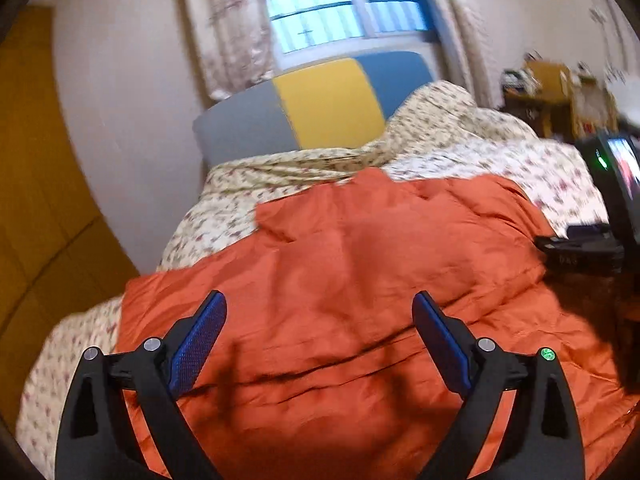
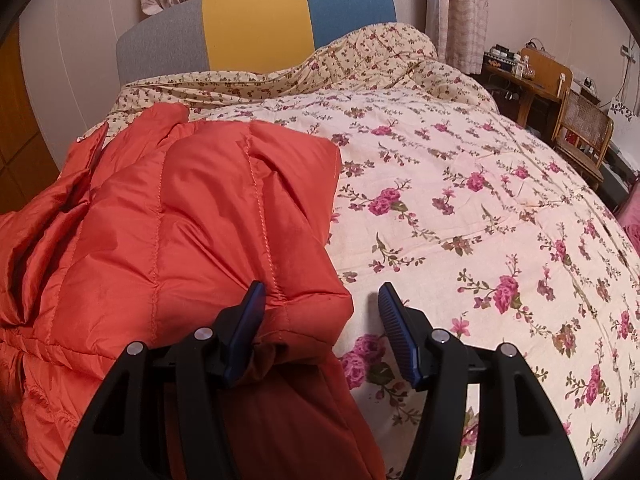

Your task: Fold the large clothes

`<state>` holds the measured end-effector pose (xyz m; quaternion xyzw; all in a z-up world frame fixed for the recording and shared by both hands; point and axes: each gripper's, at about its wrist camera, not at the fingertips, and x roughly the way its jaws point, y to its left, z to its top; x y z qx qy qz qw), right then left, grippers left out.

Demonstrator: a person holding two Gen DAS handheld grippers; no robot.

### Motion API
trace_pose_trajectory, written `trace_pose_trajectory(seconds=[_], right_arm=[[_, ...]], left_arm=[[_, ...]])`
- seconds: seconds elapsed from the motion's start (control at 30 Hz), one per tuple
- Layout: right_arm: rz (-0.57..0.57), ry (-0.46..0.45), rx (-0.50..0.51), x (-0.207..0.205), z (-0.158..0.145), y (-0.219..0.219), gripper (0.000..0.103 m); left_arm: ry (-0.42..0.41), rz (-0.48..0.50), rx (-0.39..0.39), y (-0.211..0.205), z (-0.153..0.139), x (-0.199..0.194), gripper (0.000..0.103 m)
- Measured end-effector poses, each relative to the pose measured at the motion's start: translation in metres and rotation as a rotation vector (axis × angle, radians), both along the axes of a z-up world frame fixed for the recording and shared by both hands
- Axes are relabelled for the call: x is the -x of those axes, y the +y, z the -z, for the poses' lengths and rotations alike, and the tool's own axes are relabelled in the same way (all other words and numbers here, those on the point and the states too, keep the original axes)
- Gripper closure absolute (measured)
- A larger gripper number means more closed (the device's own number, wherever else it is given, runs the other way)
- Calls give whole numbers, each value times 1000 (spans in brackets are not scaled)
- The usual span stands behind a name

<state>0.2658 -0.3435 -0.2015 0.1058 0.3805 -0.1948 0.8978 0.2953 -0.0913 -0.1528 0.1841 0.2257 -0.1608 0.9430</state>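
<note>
An orange quilted puffer jacket lies spread on the floral bed. My left gripper is open and empty, hovering above the jacket's middle; this view is blurred. In the right wrist view the jacket lies on the left, with a folded part on top and its right edge running down the frame. My right gripper is open at that edge: its left finger rests on the orange fabric, its right finger is over the bedspread. The other gripper shows at the jacket's right edge.
The bed has a floral bedspread and a bunched quilt at the head, under a grey, yellow and blue headboard. A wooden desk and chair stand at the right. A yellow door is at the left.
</note>
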Motion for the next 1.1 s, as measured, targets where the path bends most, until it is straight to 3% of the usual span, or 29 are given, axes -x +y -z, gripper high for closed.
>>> trace_pose_trajectory(seconds=[0.1, 0.27, 0.43, 0.57, 0.63, 0.73, 0.9, 1.1], right_arm=[[-27, -47, 21, 6, -10, 7, 45], [-167, -102, 79, 10, -39, 43, 44], [-405, -198, -8, -1, -73, 107, 49], [-576, -176, 18, -32, -68, 166, 58], [-579, -132, 36, -56, -57, 179, 60], [-522, -76, -14, -91, -41, 178, 60], [-461, -46, -55, -126, -14, 169, 60], [-449, -36, -80, -134, -5, 160, 60]], left_arm=[[8, -91, 67, 36, -5, -10, 10], [40, -244, 80, 89, -5, -48, 25], [96, -334, 72, 120, 6, -85, 30], [171, -374, 130, 133, 20, -108, 31], [198, -386, 140, 137, 27, -116, 31], [232, -407, 159, 141, 37, -124, 31], [310, -435, 240, 161, 55, -140, 30], [391, -467, 332, 180, 68, -149, 15]])
